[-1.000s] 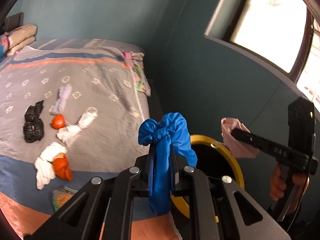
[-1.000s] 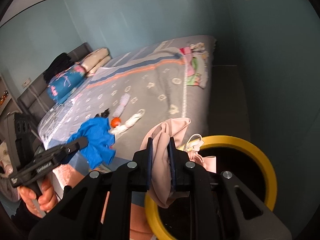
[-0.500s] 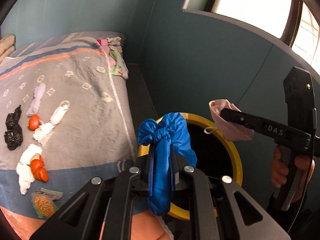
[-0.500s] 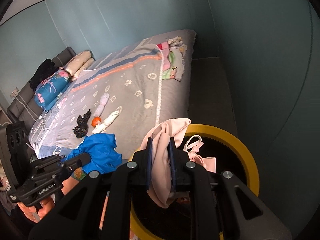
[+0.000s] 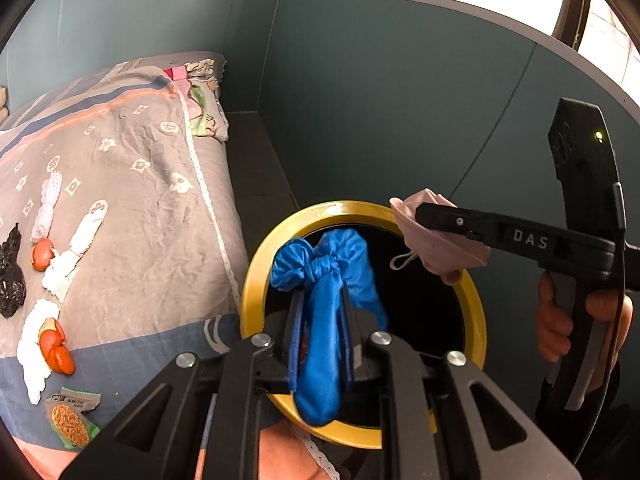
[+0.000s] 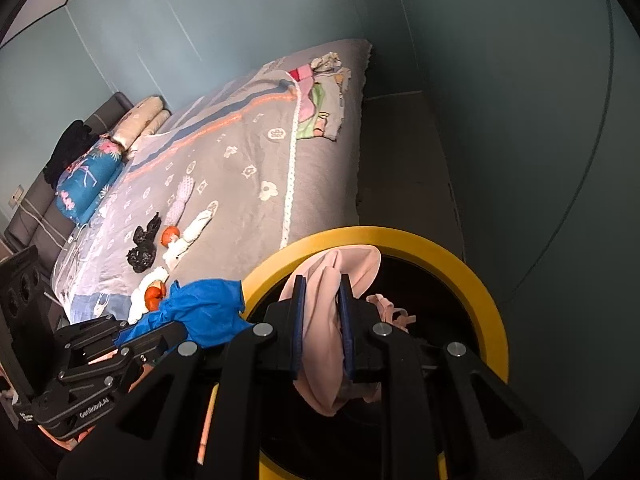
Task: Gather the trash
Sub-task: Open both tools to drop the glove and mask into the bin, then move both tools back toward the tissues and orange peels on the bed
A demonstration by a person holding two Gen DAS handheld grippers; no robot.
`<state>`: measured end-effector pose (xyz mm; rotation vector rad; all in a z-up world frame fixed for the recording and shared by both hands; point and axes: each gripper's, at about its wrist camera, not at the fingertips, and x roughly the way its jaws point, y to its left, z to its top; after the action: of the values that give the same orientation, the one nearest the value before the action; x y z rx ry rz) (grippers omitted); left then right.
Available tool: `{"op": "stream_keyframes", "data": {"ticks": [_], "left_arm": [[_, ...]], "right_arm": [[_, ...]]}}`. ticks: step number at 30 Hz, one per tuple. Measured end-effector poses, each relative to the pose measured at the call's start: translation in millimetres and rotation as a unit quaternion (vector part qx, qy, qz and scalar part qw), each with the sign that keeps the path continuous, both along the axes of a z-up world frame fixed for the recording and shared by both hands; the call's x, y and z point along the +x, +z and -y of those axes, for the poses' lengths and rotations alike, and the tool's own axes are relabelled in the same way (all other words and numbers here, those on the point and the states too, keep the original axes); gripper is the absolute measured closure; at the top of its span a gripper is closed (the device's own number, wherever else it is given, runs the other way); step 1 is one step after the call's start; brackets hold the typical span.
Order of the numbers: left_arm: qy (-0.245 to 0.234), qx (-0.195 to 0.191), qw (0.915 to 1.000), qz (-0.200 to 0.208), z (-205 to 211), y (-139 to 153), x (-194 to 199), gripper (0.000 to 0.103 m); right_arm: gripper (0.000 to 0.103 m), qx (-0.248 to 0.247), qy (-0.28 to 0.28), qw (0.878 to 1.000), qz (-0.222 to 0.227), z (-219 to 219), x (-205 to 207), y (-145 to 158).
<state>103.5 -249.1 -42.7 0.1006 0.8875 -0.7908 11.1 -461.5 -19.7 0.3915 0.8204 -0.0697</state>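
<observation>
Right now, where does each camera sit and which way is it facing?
Left wrist: on the left gripper, facing the yellow-rimmed bin; shows blue glove, right gripper.
Right wrist: on the right gripper, facing the bin; shows pink mask, left gripper.
Shared: bin, bed, both grippers.

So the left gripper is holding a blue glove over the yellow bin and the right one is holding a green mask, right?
Not quite. The right gripper holds a pink mask, not a green one; the right wrist view shows it plainly. The rest is right: the left gripper holds a blue glove over the yellow bin.
</observation>
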Motion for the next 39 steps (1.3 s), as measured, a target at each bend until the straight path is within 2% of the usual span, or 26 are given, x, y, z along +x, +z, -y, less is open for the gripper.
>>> {"op": "stream_keyframes", "data": {"ticks": [4,6,11,15,18,26,39], "left_arm": [[0.003,-0.001,1.0,0.006,-2,2,-3,0.071],[0.009,-0.004,0.9999,0.009,-5,4,-3,0.062],[0.027,-0.008,0.9995,0.017,-17,9,1,0.039],[0.048,-0.009,0.9984,0.028,-32,16,4,0.026],[0.066,-0.006,0.9969,0.041,-43,21,7,0.021],[0.114,-0.001,0.9921,0.053,-83,30,23,0.016],[0.206,0.026,0.9767,0.057,-177,28,47,0.015]], "right_arm": [[0.071,0.004,-0.011,1.0,0.004,4,-4,2],[0.06,0.005,-0.015,1.0,0.007,6,-5,4],[0.059,-0.003,-0.02,1.0,0.012,4,-7,8],[0.056,-0.004,-0.012,1.0,0.021,0,-7,12],[0.051,-0.004,0.001,0.999,0.037,-9,-6,17],[0.042,-0.016,0.055,0.996,0.068,-49,4,36],[0.034,-0.01,0.172,0.983,0.064,-134,34,39]]}}
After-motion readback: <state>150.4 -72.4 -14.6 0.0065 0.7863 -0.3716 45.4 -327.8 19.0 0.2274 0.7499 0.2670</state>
